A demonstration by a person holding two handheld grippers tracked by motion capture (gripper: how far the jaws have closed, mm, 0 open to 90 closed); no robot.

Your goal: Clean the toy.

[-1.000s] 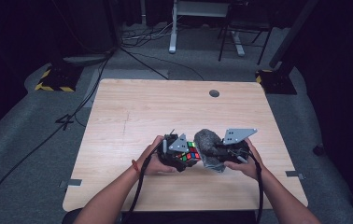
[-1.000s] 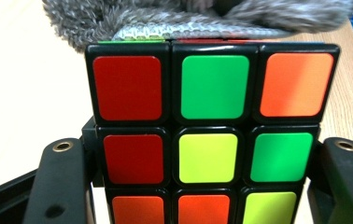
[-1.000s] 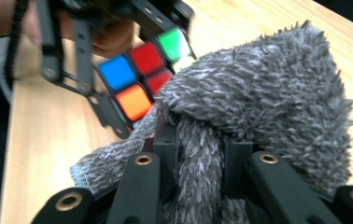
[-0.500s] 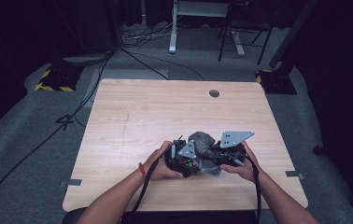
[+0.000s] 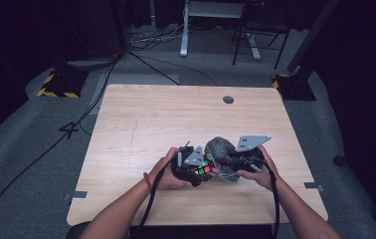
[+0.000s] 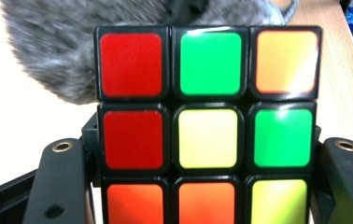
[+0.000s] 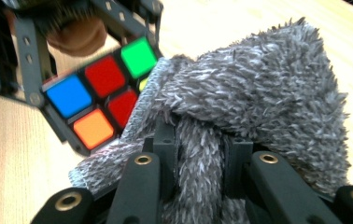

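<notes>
Now one cube (image 6: 207, 126) clamped in left gripper (image 5: 192, 168) jaws; one grey cloth (image 7: 258, 112) pinched in right gripper (image 5: 240, 160) jaws.

Black left claw (image 6: 207, 186) and right claw (image 7: 198, 186) show brass screw eyelets, grey triangular plates, black cables.

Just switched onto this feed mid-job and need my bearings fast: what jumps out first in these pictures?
The scrambled colour cube stands out first, clamped between the left gripper jaws near the table's front edge, with red, green, yellow and orange squares facing that gripper's camera. Right beside it, the right gripper pinches a fold of a shaggy grey cloth, which bunches up against the cube.
</notes>
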